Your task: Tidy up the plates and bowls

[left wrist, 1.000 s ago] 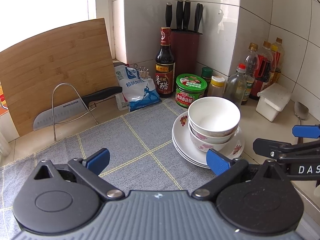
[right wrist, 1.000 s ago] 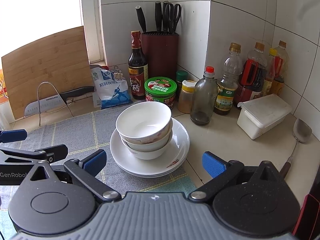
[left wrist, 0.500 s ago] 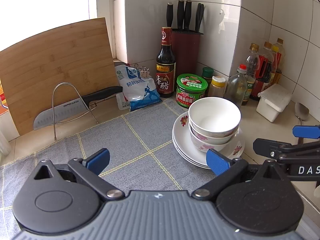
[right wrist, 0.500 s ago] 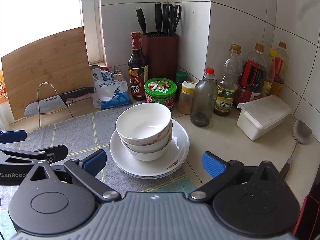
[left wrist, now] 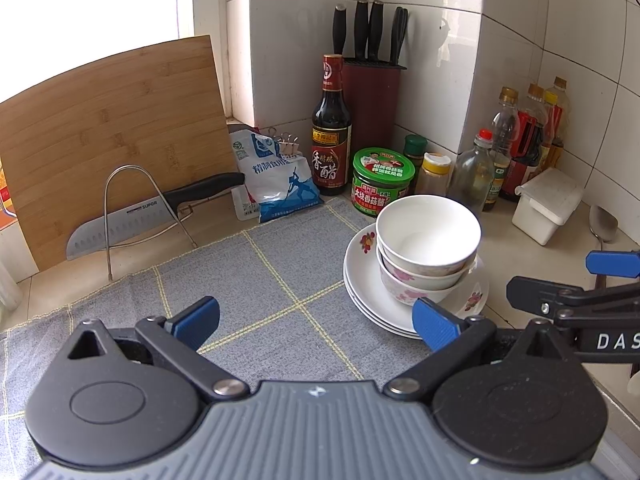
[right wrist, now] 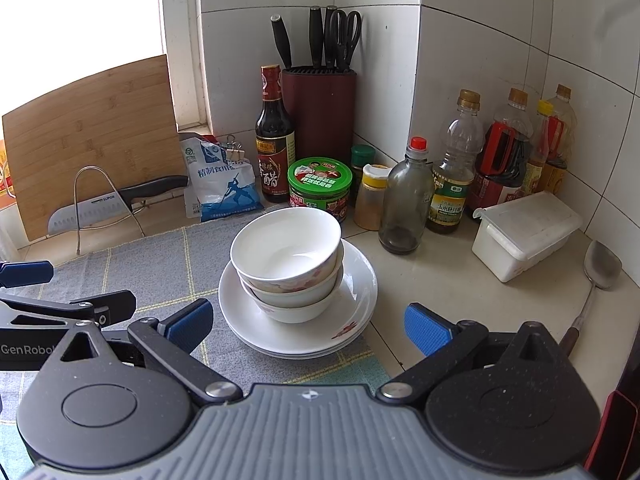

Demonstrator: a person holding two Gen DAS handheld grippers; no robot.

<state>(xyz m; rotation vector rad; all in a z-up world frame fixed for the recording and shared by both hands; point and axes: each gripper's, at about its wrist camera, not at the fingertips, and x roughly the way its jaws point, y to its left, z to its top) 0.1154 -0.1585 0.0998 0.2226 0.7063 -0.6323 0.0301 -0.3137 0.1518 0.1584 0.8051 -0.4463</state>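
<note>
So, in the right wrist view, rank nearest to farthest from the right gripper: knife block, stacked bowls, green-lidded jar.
From the right gripper:
1. Stacked bowls, on the plates, just ahead.
2. Green-lidded jar, behind the bowls.
3. Knife block, in the wall corner.

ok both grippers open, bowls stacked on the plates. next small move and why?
Probably ease the right gripper forward and up toward the top bowl, to straddle its near rim. Both grippers are open and empty. The bowl stack sits centred ahead of the right gripper, while from the left gripper it lies off to the right. The plates cannot be sorted until the bowls come off.
</note>
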